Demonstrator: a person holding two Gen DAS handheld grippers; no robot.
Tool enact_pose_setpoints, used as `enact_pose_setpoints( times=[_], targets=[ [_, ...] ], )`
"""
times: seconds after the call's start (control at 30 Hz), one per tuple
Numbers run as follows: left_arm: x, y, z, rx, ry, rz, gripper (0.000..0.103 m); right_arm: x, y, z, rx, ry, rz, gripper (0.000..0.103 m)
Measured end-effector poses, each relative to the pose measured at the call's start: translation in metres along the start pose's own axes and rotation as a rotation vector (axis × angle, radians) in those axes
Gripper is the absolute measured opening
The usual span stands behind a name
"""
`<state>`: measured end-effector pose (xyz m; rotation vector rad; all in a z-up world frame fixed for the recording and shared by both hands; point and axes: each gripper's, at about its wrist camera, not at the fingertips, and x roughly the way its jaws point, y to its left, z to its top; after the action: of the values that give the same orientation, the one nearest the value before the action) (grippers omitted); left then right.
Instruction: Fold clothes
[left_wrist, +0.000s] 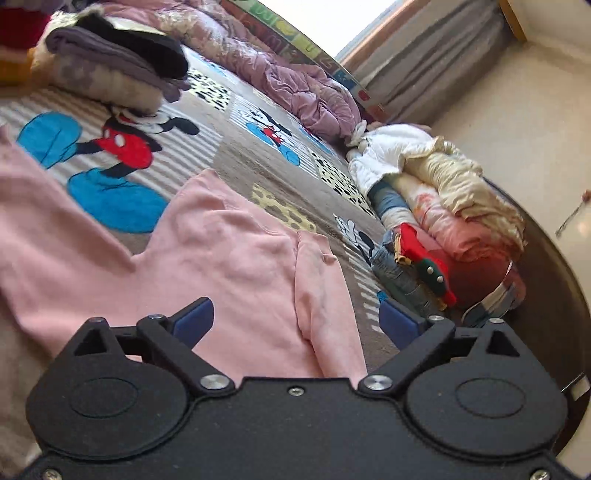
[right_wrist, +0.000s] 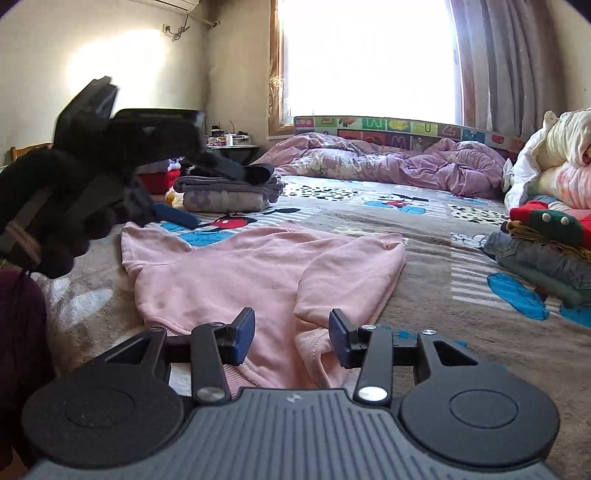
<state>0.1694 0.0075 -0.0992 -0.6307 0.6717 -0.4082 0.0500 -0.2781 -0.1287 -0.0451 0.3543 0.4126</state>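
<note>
A pink sweatshirt (left_wrist: 229, 251) (right_wrist: 258, 273) lies flat on the cartoon-print blanket (left_wrist: 229, 147) (right_wrist: 424, 236), one sleeve (right_wrist: 351, 273) folded across its body. My left gripper (left_wrist: 295, 319) hovers over the garment's near part with its jaws wide open and nothing between the pads. My right gripper (right_wrist: 291, 326) sits low at the hem, jaws partly apart; the pink cloth lies under and between the pads without being pinched. In the right wrist view a black-gloved hand (right_wrist: 55, 221) holds the other gripper above the sweatshirt's left side.
A stack of folded grey and black clothes (left_wrist: 122, 62) (right_wrist: 229, 192) sits beyond the sweatshirt. A heap of jeans, red knitwear and bedding (left_wrist: 443, 221) (right_wrist: 546, 229) lies to the right. A crumpled purple duvet (left_wrist: 295, 85) (right_wrist: 388, 158) runs along the bed's far side.
</note>
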Motion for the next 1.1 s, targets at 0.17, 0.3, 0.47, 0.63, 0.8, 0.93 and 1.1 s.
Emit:
enact_pose_setpoints(
  times=[0.17,0.3,0.47,0.63,0.8,0.93,1.1],
  targets=[
    [-0.035,0.034,0.003,-0.075,-0.065,0.036,0.097,-0.008,0.007,-0.003,0.012,0.013,-0.058,0.049],
    [-0.065,0.062,0.002,-0.118,-0.170,0.066,0.097,-0.011,0.023,-0.009,-0.011,0.048,-0.062,0.049],
    [-0.079,0.105,-0.003,-0.259,-0.138,0.052,0.097,-0.018,0.056,-0.010,-0.064,0.064,-0.039,0.052],
    [-0.088,0.126,-0.003,-0.293,-0.124,0.108,0.097,-0.008,0.093,-0.010,-0.182,0.083,0.006,0.056],
    [-0.093,0.140,0.003,-0.312,-0.126,0.129,0.097,0.010,0.122,-0.013,-0.292,0.099,0.016,0.056],
    [-0.093,0.154,0.006,-0.337,-0.145,0.145,0.093,0.017,0.131,-0.013,-0.315,0.107,0.020,0.056],
    [-0.083,0.163,0.018,-0.314,-0.200,0.211,0.079,0.022,0.131,-0.013,-0.305,0.109,0.008,0.057]
  ],
)
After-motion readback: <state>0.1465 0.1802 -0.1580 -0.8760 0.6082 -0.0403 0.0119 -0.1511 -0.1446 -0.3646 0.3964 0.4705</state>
